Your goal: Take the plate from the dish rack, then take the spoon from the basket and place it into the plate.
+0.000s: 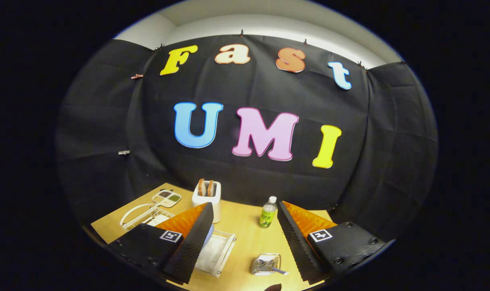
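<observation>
My hand-held gripper (245, 242) hangs above the bench (241, 226) with its two fingers spread wide apart, released and grasping nothing. Bare wood of the bench shows in the gap between them.

Just beside the inner edge of my left finger (194, 242) stands the dish rack (216, 252), a white wire frame. Something pale lies within it, and a bluish-white rounded edge, which I take to be the plate (209, 236), rises from it right against that finger. Most of the plate is hidden by the finger, so I cannot tell exactly how it sits.

Between the fingers and nearer to my right finger (295, 242) lies the basket (265, 264), a small silvery mesh container resting on the bench. The spoon (274, 268) lies in it, its handle sticking out over the rim toward the right finger. Basket and dish rack are apart, with bare bench between them.

Beyond the fingers, a small bottle (268, 213) with a white cap and a green label stands upright near the tip of the right finger. A white toaster (207, 200) with two browned slices in its slots stands just beyond the tip of the left finger.

Further to the left of the toaster lies a small white tray (166, 197) with divided compartments holding dark and green contents. Near it, a second white wire rack (142, 216) lies on the bench beside my left finger.
</observation>
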Tool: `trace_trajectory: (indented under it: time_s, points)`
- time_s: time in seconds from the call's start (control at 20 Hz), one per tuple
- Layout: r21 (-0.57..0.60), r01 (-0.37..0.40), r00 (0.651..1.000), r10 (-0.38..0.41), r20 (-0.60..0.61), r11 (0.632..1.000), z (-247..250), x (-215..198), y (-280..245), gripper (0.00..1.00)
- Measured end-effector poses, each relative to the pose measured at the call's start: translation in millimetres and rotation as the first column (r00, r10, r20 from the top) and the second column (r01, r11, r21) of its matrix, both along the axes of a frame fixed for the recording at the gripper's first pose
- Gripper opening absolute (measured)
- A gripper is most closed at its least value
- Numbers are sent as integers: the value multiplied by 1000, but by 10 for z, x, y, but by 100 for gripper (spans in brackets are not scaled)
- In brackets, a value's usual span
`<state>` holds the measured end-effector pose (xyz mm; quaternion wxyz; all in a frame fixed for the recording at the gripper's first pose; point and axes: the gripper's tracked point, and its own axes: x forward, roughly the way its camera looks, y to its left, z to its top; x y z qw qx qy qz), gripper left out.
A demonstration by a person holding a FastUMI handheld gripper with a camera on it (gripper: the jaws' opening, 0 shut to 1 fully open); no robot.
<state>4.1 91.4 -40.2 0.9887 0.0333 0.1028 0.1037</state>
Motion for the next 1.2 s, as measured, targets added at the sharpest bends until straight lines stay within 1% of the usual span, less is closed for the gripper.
trace_trajectory:
  time_s: [0.15, 0.35, 0.55, 0.65, 0.75, 0.8, 0.85, 0.95, 1.0, 1.05, 1.2]
  points:
    - [-2, -39, 987, 38, -153, 999, -368, 88, 364, 98]
    - [40, -35, 935, 47, -351, 999, -874, 214, 778, 96]
    - [46, 24, 859, 3, -512, 999, -1423, 330, 1000, 96]
    - [37, 52, 825, -22, -565, 998, -1685, 372, 1086, 95]
    - [-2, 83, 793, -67, -606, 997, -1946, 428, 1115, 92]
    - [-20, 93, 780, -86, -620, 995, -2051, 453, 1130, 84]
    - [-40, 97, 768, -100, -632, 995, -2151, 467, 1166, 80]
    - [-75, 97, 732, -122, -670, 992, -2324, 452, 1215, 61]
    - [-84, 105, 720, -134, -681, 991, -2351, 459, 1226, 50]
    - [-82, 120, 723, -144, -675, 989, -2324, 465, 1236, 40]
    - [-97, 137, 722, -166, -671, 986, -2300, 471, 1238, 33]
